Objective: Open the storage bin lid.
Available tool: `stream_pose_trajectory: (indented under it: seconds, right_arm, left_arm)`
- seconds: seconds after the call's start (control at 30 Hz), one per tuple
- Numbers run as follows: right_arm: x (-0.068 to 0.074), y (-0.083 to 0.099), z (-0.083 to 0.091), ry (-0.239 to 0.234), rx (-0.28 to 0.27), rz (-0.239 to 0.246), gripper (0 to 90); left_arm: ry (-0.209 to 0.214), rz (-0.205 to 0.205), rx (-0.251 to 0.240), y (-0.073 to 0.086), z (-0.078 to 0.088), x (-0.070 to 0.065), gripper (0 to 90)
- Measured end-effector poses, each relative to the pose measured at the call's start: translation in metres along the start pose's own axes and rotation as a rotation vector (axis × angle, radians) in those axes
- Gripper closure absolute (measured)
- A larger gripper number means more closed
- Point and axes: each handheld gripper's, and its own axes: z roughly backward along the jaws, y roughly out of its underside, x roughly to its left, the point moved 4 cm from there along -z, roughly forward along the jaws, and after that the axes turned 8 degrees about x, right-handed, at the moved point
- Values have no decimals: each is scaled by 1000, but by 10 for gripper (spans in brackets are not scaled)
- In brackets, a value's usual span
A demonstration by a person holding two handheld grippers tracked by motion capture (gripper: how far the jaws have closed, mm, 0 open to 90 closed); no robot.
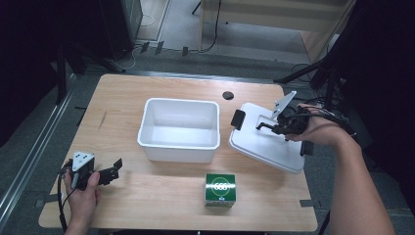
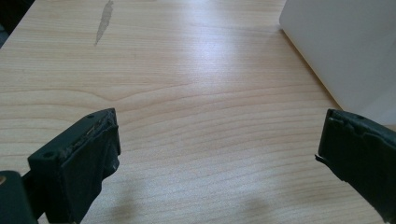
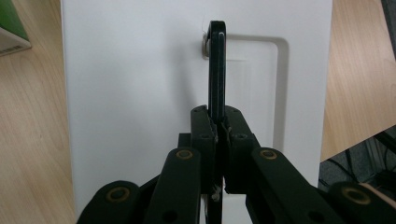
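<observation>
The right gripper view shows the right hand-held gripper (image 3: pixel 218 122) clamped on the black handle (image 3: pixel 216 70) of the white lid (image 1: pixel 266 139), right of the white tub (image 1: pixel 178 128). The left hand-held gripper (image 2: pixel 217 154) gapes over bare wooden counter (image 1: pixel 147 196); a green box (image 1: pixel 219 190) sits near.

**Three cameras, one wooden table**

The high view looks forward and down from above the person's side, taking in the whole light wooden table (image 1: pixel 161 196). The left gripper view sits low and close, facing along the boards toward the white rectangular plastic bin (image 2: pixel 345 51), also seen from above (image 1: pixel 178 129). The right gripper view peers closely down onto the flat white plastic lid (image 3: pixel 140 93), shared with the high view (image 1: pixel 266 142).
</observation>
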Motion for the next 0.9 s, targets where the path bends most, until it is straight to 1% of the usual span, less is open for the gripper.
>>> stream_pose_trajectory:
  seconds: [0.13, 0.37, 0.47, 0.57, 0.67, 0.8, 0.9]
  right_arm:
    - [1, 4, -8, -5, 7, -7, 855]
    - [5, 8, -21, -8, 31, -4, 855]
    - [6, 9, -27, -7, 33, -5, 855]
    - [8, 9, -35, -17, 32, -3, 855]
    - [11, 9, -42, -21, 45, -9, 855]
    - [12, 9, -48, -23, 42, -1, 855]
    - [12, 10, -53, -23, 45, -12, 855]
  left_arm:
    - [-1, -8, -3, 0, 0, -1, 0]
    - [-3, -10, -4, 0, 0, -1, 0]
    - [3, -12, -11, 0, 1, -1, 0]
    - [3, -16, -15, 0, 1, -2, 0]
    - [3, -18, -12, 0, 1, -2, 0]
    - [4, -19, -11, 0, 1, -2, 0]
    - [4, -20, -10, 0, 1, -2, 0]
